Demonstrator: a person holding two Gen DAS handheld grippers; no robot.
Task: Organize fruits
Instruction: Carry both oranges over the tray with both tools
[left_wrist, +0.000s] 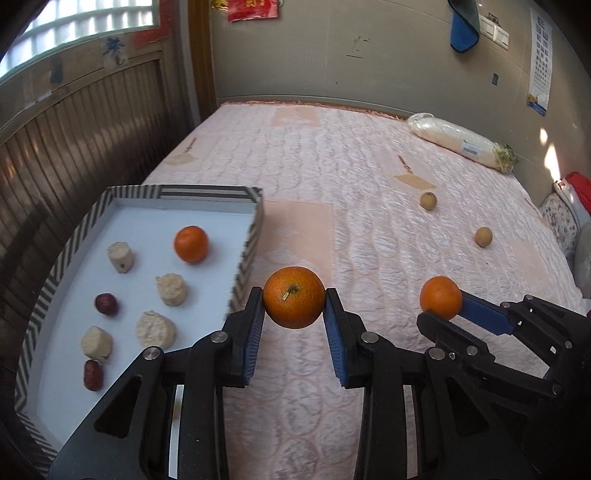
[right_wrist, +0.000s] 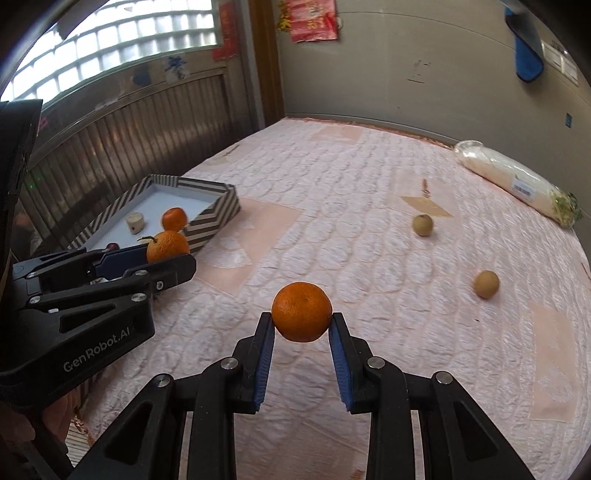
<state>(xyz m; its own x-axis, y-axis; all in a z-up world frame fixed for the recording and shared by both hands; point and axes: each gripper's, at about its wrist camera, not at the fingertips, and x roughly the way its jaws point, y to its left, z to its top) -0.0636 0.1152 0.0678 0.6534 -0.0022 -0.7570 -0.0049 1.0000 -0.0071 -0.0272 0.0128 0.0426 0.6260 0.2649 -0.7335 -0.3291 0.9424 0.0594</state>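
Observation:
My left gripper (left_wrist: 294, 301) is shut on an orange with a stem (left_wrist: 294, 297), held just right of the striped box (left_wrist: 243, 266); it also shows in the right wrist view (right_wrist: 168, 246). My right gripper (right_wrist: 302, 317) is shut on a second orange (right_wrist: 301, 311), also seen in the left wrist view (left_wrist: 440, 297), above the pink bedspread. The box holds a third orange (left_wrist: 191, 244), two red dates (left_wrist: 106, 304) and several pale chunks (left_wrist: 171, 289). Two small tan fruits (left_wrist: 428, 201) (left_wrist: 483, 236) lie on the bed to the right.
A wrapped white roll (left_wrist: 458, 140) lies at the bed's far right by the wall. A wooden panelled wall (left_wrist: 74, 147) runs along the left behind the box. Floral cushions (left_wrist: 565, 221) sit at the right edge.

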